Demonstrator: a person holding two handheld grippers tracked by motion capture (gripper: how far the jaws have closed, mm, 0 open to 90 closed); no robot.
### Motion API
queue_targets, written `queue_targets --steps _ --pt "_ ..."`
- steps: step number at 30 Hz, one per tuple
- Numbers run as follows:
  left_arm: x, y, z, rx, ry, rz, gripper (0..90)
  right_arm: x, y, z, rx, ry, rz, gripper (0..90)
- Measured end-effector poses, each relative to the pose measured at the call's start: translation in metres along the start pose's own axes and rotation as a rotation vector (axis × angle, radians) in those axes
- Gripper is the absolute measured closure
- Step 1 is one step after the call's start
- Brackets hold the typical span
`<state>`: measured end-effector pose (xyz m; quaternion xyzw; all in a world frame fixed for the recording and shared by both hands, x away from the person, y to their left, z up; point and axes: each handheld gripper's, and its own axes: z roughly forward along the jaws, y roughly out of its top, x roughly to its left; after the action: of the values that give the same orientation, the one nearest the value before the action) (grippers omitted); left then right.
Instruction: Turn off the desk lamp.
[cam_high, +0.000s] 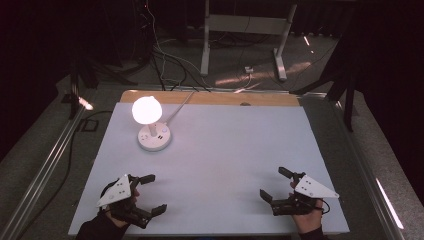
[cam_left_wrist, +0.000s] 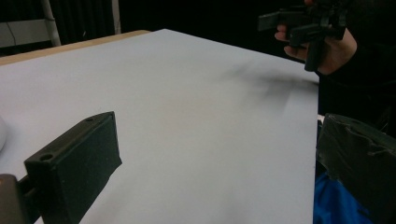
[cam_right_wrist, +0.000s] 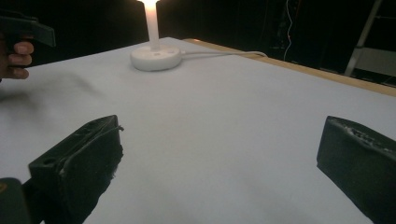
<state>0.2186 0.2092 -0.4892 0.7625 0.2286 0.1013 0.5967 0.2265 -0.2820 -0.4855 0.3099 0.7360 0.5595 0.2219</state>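
Observation:
A lit white globe lamp (cam_high: 147, 110) stands on a round white base (cam_high: 154, 137) at the back left of the white table top (cam_high: 220, 150); its base (cam_right_wrist: 155, 58) also appears in the right gripper view. My left gripper (cam_high: 152, 192) is open near the front left corner, nothing between its jaws. My right gripper (cam_high: 276, 183) is open near the front right corner, also empty. Both are far from the lamp. The right gripper (cam_left_wrist: 299, 25) appears held in a hand in the left gripper view.
A white cord (cam_high: 181, 105) runs from the lamp base off the table's back edge. A wooden strip (cam_high: 210, 98) borders the far edge. Beyond stand a white desk frame (cam_high: 245, 30) and cables on the floor. Dark surroundings on both sides.

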Motion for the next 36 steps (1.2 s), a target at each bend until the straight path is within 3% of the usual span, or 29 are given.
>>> queue_targets --steps 12,16,21,36 --pt "0.001 0.017 0.001 0.012 -0.023 -0.033 0.3 -0.001 0.001 -0.001 -0.011 -0.011 0.016 0.0" --pt "0.001 0.024 0.001 0.041 -0.024 -0.018 0.3 -0.001 0.001 0.000 -0.010 -0.009 0.018 0.0" --pt "0.004 0.036 0.000 0.034 -0.028 -0.014 0.4 -0.001 0.001 -0.001 -0.013 -0.009 0.018 0.0" --pt "0.025 0.060 -0.003 0.030 0.038 -0.006 0.4 -0.002 0.002 -0.002 -0.020 -0.008 0.028 0.0"
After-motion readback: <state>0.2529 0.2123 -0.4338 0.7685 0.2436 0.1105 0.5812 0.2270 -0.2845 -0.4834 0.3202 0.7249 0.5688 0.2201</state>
